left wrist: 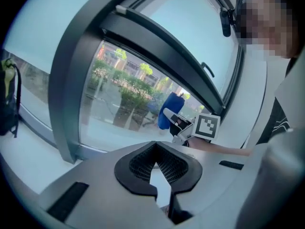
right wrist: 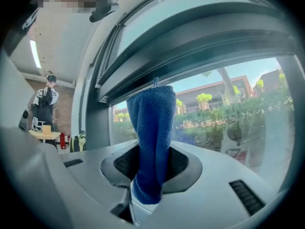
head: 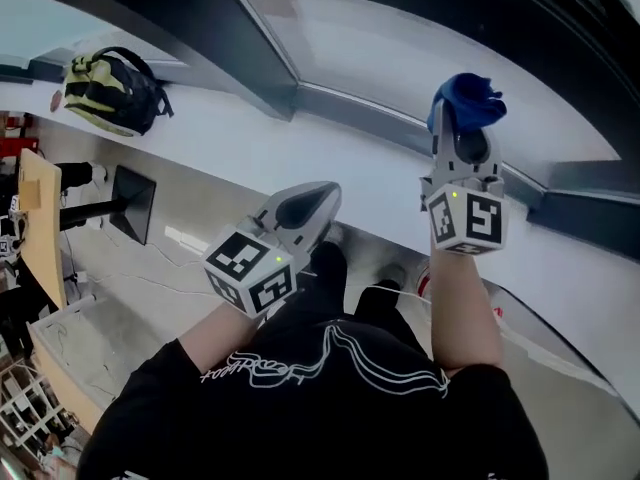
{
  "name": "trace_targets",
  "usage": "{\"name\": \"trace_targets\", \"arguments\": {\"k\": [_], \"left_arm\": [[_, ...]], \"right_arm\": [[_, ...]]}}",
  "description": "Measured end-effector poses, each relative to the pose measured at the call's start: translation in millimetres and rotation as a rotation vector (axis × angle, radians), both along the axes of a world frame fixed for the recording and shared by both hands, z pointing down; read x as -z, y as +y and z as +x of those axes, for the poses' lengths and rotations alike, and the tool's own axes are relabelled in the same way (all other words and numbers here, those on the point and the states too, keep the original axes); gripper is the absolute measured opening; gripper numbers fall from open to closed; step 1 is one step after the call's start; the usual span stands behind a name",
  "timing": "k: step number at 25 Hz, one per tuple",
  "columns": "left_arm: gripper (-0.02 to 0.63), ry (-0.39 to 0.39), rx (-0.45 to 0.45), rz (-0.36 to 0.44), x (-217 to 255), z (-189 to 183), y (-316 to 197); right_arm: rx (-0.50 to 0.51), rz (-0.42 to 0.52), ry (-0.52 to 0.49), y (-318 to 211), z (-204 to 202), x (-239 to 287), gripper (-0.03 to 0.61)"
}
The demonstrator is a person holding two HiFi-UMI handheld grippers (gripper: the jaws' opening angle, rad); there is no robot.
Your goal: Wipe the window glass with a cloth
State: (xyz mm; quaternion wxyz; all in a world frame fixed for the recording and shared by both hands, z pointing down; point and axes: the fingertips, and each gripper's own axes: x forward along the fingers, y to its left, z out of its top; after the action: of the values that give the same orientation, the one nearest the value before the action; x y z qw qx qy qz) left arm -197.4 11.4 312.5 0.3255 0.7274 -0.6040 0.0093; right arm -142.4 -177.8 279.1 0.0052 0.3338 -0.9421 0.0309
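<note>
Cloth (right wrist: 151,142): blue, nubby microfibre, folded into a limp strip; pinched upright in the right gripper (right wrist: 150,178) and held before the window glass (right wrist: 228,113); contact not confirmed.
Glass: smooth, clear, dark-framed.
Left gripper (left wrist: 157,168): jaws closed, nothing held.
Risk: cloth likely dragged out by friction, being pinched only near its lower end.

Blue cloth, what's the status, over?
Right gripper shut on blue cloth, raised at window glass. Left gripper shut, empty, held low. Backpack on sill far left, not in the way.
</note>
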Motion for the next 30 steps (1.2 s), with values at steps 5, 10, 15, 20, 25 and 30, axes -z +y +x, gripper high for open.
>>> {"name": "trace_targets", "arguments": {"k": [5,10,15,20,25,30], "left_arm": [[0.005,-0.007,0.110,-0.007,-4.6,-80.7,38.6],[0.005,0.000,0.174,-0.015,-13.1,-132.1,62.7],[0.005,0.015,0.216,-0.028,-26.4,-167.0,77.3],[0.005,0.016,0.236,-0.033,-32.8,-186.2,81.9],[0.005,0.024,0.241,-0.046,-42.4,-194.9,82.8],[0.005,0.033,0.228,-0.043,-45.0,-192.6,78.5]], "right_arm": [[0.125,-0.004,-0.008,43.5,-108.6,-7.3,0.094],[0.194,-0.004,-0.006,67.0,-190.2,-19.4,0.094],[0.232,0.015,0.037,79.5,-250.5,-41.8,0.094],[0.256,0.018,0.078,77.8,-289.7,-62.3,0.093],[0.237,0.010,0.076,68.2,-308.8,-66.2,0.092],[0.218,0.007,0.085,61.6,-315.3,-66.0,0.092]]}}
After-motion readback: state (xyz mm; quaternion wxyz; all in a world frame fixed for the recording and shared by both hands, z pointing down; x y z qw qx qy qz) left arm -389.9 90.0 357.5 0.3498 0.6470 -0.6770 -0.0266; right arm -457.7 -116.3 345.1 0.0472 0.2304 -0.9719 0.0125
